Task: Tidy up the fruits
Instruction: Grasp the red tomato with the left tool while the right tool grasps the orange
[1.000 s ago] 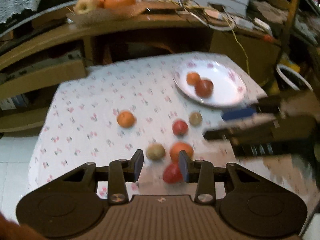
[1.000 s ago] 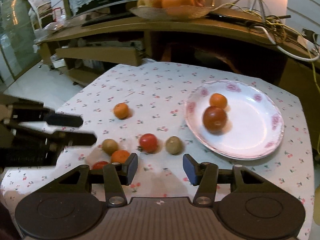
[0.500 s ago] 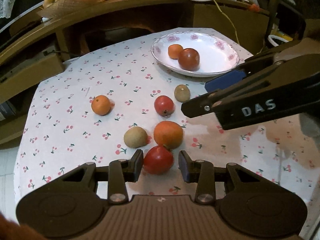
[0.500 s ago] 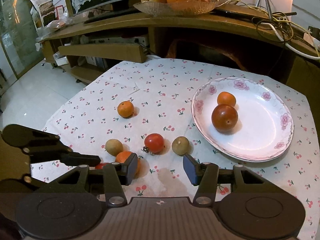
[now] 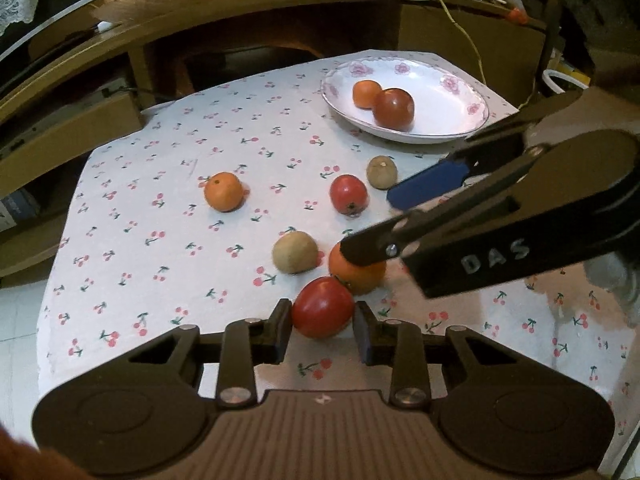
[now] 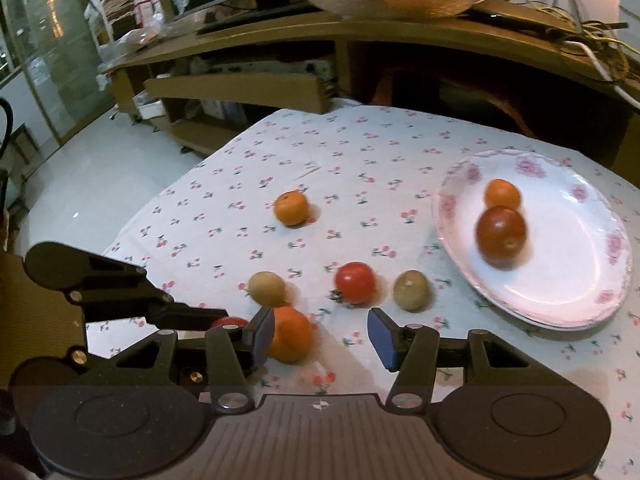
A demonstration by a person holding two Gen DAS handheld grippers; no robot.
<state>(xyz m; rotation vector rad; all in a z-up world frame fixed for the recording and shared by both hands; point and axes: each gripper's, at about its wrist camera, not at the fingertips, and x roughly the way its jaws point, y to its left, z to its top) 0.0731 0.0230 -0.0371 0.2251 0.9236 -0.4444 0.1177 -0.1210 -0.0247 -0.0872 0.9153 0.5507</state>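
1. The bench (image 5: pixel 120 216), under a white cherry-print cloth, is dropping off to tiled floor on the left & near sides; a wooden shelf unit (image 6: pixel 240 88) is standing just behind its far edge.
2. Open cloth is lying across the far-left half of the bench; the only fruit there is a small orange (image 5: pixel 223 191), sitting well apart from the rest.
3. The left tongs (image 5: pixel 322 330) are sitting low at the near edge w/ fingers apart, a glossy red tomato (image 5: pixel 322 307) between them; whether the pads are touching it cannot be told.
4. The right tongs (image 6: pixel 320 334) are reaching in from the right, fingers wide apart, w/ a large orange (image 6: pixel 291 339) just inside the left finger.
5. That orange is touching the red tomato; a tan kiwi-like fruit (image 5: pixel 295 251) is lying just beside both.
6. A second red tomato (image 5: pixel 348 194) & another tan fruit (image 5: pixel 382 172) are sitting near the plate.
7. The white floral-rim plate (image 5: pixel 448 92) is sitting at the far-right corner, holding a dark red tomato (image 5: pixel 394 109) touching a small orange fruit (image 5: pixel 366 94).
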